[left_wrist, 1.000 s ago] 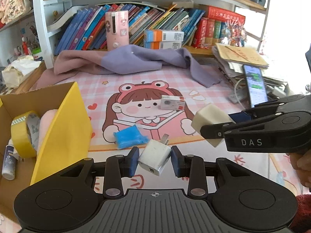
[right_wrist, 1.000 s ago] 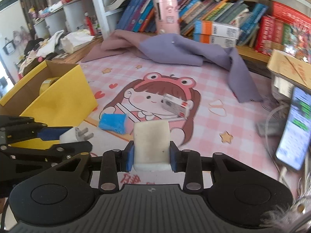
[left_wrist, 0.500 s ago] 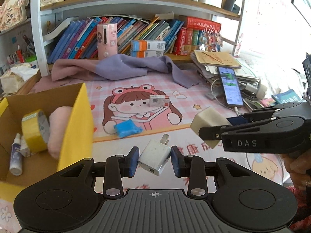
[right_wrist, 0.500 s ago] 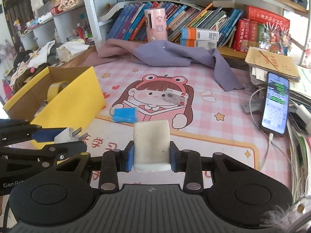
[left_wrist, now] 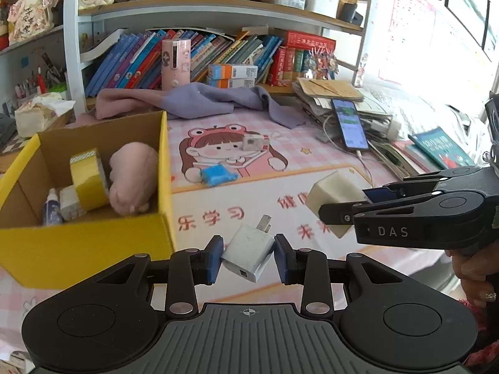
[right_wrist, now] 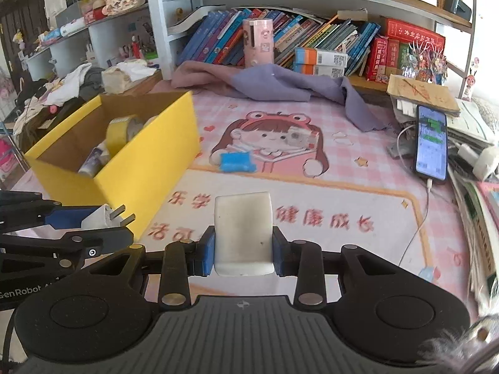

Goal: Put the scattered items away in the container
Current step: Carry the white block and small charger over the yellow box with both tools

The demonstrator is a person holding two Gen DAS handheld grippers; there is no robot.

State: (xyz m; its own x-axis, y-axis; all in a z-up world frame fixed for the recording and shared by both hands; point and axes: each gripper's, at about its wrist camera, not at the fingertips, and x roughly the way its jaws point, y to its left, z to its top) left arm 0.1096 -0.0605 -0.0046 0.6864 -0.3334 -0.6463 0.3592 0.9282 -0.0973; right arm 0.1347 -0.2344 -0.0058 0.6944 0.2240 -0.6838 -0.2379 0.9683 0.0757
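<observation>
Since a second ago you have drawn both hands back and toward the yellow box (left_wrist: 87,243), which now fills the left of the left wrist view with its open top in plain sight; before, only its corner showed. That puts both loads close to the drop, though neither is over the opening yet.

Inside the box lie a roll of yellow tape (left_wrist: 87,177), a pink soft toy (left_wrist: 134,180) and a small bottle (left_wrist: 51,210), so aim for the bare floor at the near side.

Your left tongs (left_wrist: 249,257) are clamped on the white charger plug (left_wrist: 248,255), held at a slant with its prongs pointing away. The near wall of the box stands between it and the opening, so you probably need to lift over the rim.

Farther right, your right tongs (right_wrist: 243,249) are clamped on the white eraser block (right_wrist: 243,233), upright between the pads.

On the table mat (right_wrist: 312,187), a blue packet (right_wrist: 235,162) and a small white box (right_wrist: 301,137) wait to be collected. The phone (right_wrist: 432,143) and its cable lie at the right edge, well apart from your path.
</observation>
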